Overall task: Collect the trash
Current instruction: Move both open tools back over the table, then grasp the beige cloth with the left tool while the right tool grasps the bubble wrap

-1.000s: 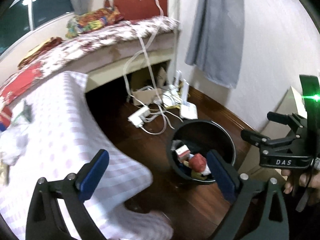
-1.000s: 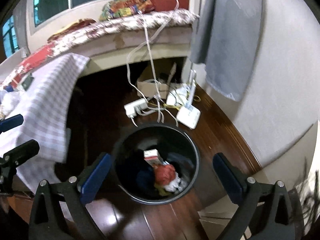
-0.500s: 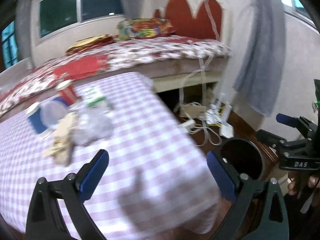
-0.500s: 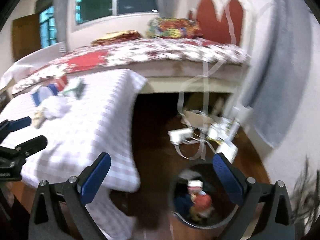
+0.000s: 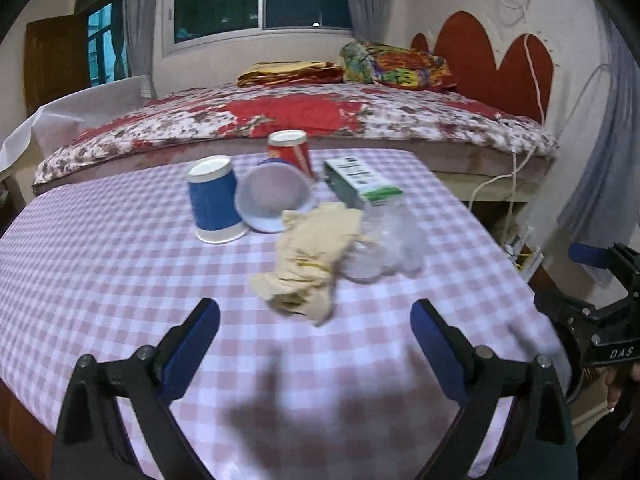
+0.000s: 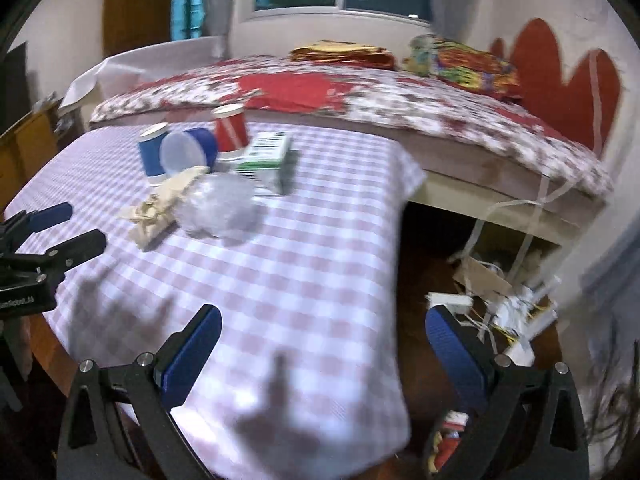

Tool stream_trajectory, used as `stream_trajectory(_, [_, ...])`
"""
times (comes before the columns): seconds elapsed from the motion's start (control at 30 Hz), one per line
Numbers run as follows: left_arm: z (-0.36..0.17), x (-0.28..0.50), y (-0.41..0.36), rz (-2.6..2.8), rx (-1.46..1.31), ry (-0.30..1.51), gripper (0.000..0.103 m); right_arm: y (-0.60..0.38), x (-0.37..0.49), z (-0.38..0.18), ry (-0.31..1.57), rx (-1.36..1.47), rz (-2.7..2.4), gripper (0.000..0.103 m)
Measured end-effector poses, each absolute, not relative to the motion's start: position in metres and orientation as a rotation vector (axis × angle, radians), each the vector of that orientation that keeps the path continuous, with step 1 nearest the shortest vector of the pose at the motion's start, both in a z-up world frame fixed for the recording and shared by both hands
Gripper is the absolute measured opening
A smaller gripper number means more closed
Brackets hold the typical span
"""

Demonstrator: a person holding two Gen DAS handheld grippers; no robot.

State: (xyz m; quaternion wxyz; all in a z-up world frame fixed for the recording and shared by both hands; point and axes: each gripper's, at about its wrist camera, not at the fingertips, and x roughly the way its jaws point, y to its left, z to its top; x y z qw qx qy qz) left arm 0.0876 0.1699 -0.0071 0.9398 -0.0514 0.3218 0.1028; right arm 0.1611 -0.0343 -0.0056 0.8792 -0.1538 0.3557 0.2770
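Observation:
On the pink checked table [image 5: 120, 280] lies a pile of trash: a blue paper cup [image 5: 214, 204] upside down, a second blue cup [image 5: 276, 196] on its side, a red cup [image 5: 290, 152], a green and white carton [image 5: 360, 184], a crumpled beige wrapper [image 5: 308, 264] and a clear plastic bag [image 5: 388, 244]. My left gripper [image 5: 316, 344] hangs open just short of the beige wrapper, holding nothing. My right gripper [image 6: 320, 356] is open over the table's [image 6: 300, 280] right edge, empty. The same pile shows far left: clear bag [image 6: 220, 208], carton [image 6: 266, 156].
A bed with a red floral cover [image 5: 300, 116] stands behind the table. On the floor to the right lie cables and a power strip [image 6: 450, 300]. The bin with trash [image 6: 448, 440] peeks in low at the right. The other gripper [image 5: 600, 320] shows at the right edge.
Both grippers have swung up and left from the black bin on the floor to face the tabletop. The trash pile now fills the left wrist view. Both stayed open.

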Motion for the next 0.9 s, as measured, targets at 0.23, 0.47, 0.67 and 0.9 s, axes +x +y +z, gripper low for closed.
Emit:
stream_trajectory(0.23, [-0.024, 0.114, 0.196, 0.195, -0.144, 0.703, 0.087, 0.000, 0.182, -0.020, 0.758, -0.365, 0.632, 0.103])
stream_trajectory(0.47, [-0.040, 0.142, 0.207, 0.169, -0.173, 0.774, 0.081, 0.018, 0.204, -0.033, 0.779, -0.402, 0.659, 0.103])
stream_trajectory(0.67, [-0.049, 0.152, 0.212, 0.054, -0.262, 0.815, 0.037, 0.038, 0.216, -0.038, 0.786, -0.412, 0.700, 0.103])
stream_trajectory(0.9, [-0.042, 0.126, 0.227, 0.121, -0.276, 0.769, 0.030, 0.067, 0.217, -0.041, 0.781, -0.419, 0.773, 0.102])
